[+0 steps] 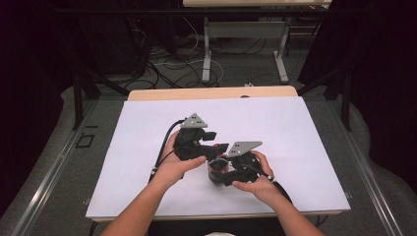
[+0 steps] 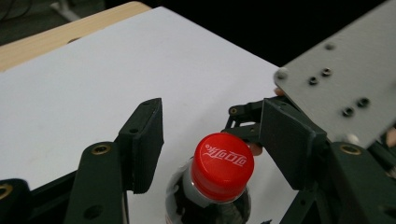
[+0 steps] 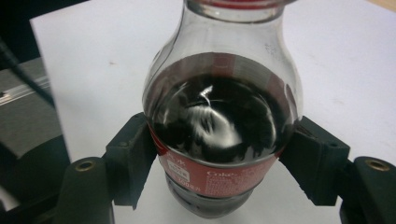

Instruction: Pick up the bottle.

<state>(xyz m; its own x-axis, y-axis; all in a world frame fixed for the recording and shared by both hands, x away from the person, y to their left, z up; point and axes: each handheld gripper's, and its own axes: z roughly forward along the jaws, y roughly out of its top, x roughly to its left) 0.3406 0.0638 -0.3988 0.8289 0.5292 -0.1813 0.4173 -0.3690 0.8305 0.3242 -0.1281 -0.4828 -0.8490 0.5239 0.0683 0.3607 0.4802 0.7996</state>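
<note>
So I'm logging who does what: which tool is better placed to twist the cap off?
Left. The left tool is open, jaws either side of the red cap. The right tool is busy, shut on the bottle at its label.

The red cap (image 2: pixel 222 164) of the bottle (image 3: pixel 223 116) carries white Chinese script, the Coca-Cola logo in Chinese characters, seen upside down in the left gripper view. In the right gripper view the red label (image 3: pixel 212 173) around the bottle's body shows the white word "Coke" followed by smaller white print too blurred to read, and a small white panel with fine print that cannot be made out.
</note>
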